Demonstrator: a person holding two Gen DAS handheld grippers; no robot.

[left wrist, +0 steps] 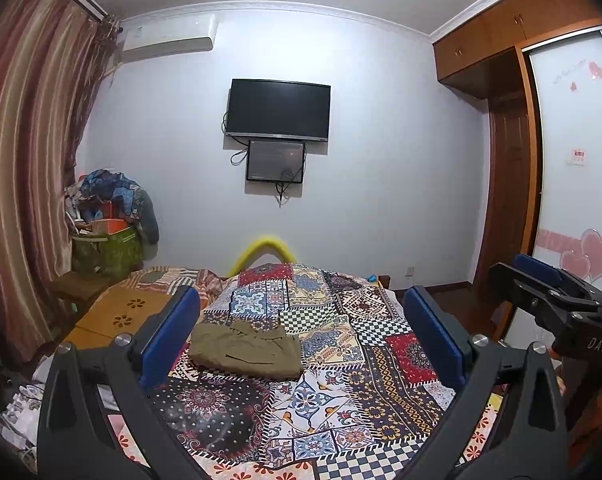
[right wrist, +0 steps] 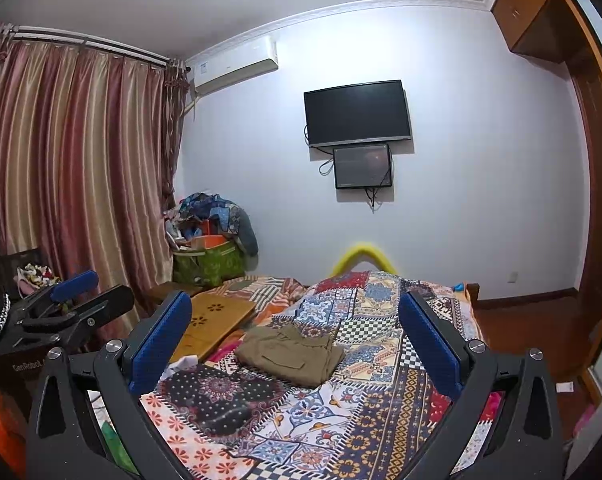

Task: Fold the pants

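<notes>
The olive-green pants (left wrist: 247, 352) lie folded into a compact rectangle on the patchwork bedspread (left wrist: 341, 408), a little left of centre in the lower half of the left wrist view, with a pocket slit showing on the top layer. The left gripper (left wrist: 301, 336) is held level above the near end of the bed, pointing toward the far wall, its two blue-padded fingers (left wrist: 169, 336) spread wide and holding nothing; the pants sit well beyond them, nearer the left finger. The right gripper (right wrist: 295, 340) is posed the same way, raised over the bed's foot and aimed forward, its blue pads (right wrist: 429, 344) wide apart and empty, framing the folded pants in the lower middle of its view. In that view the left gripper appears at the lower left edge, beside it. A dark wall television (left wrist: 277, 110) hangs at centre, striped curtains (left wrist: 29, 160) fill the left edge.
</notes>
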